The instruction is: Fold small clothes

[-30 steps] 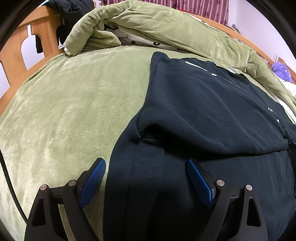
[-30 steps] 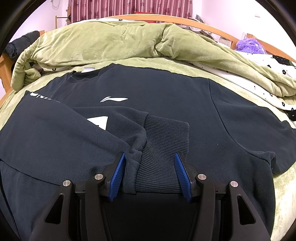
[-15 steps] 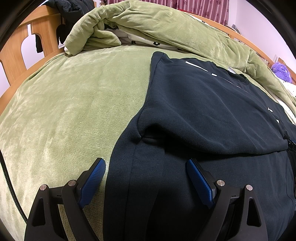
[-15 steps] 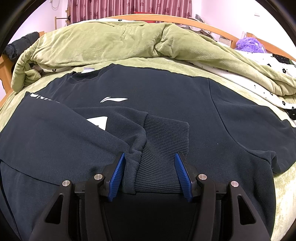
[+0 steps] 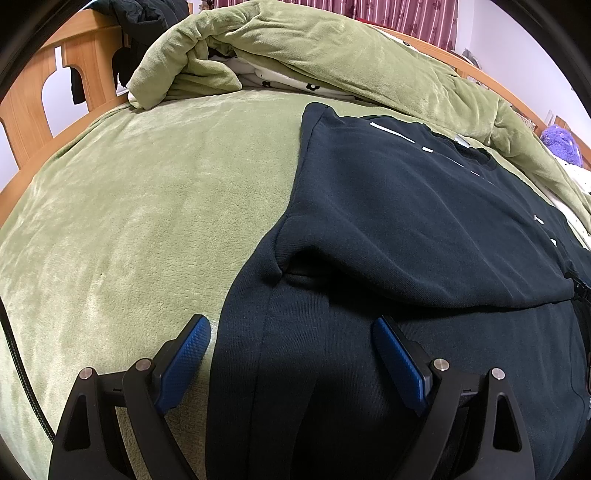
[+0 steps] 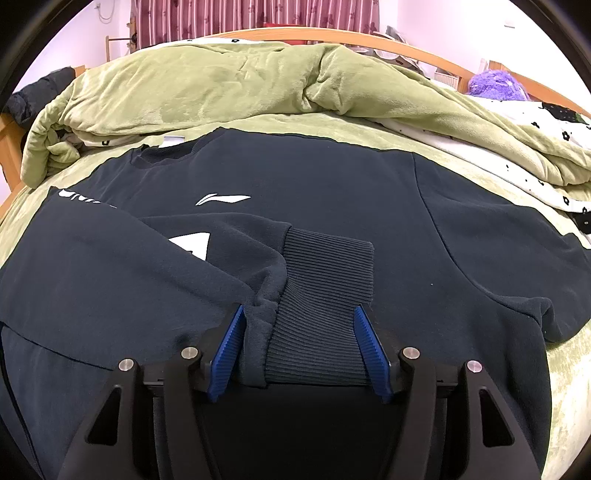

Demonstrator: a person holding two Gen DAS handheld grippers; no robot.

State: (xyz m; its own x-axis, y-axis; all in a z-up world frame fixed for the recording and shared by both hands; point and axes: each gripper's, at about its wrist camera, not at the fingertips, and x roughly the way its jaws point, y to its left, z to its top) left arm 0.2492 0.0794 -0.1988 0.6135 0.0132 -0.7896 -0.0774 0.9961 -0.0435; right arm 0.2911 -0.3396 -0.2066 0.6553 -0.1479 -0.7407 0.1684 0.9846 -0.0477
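My right gripper (image 6: pixel 297 350) is opening, ribbed cuff (image 6: pixel 325 280) between its jaws; whether the pads touch it, I cannot tell. My left gripper (image 5: pixel 291 360) stands released, straddling the sweatshirt (image 5: pixel 406 229) edge. Sweatshirt lies flat on the green blanket (image 5: pixel 147 221), its hem cut off below. No containers.

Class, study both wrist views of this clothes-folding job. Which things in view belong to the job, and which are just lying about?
Belongs to the job:
- dark navy sweatshirt, one sleeve folded across it
- its ribbed cuff
- right gripper, jaws opening around the cuff
- left gripper

Just lying about:
- bunched green plush duvet
- purple plush toy
- dark garment on the wooden bedframe
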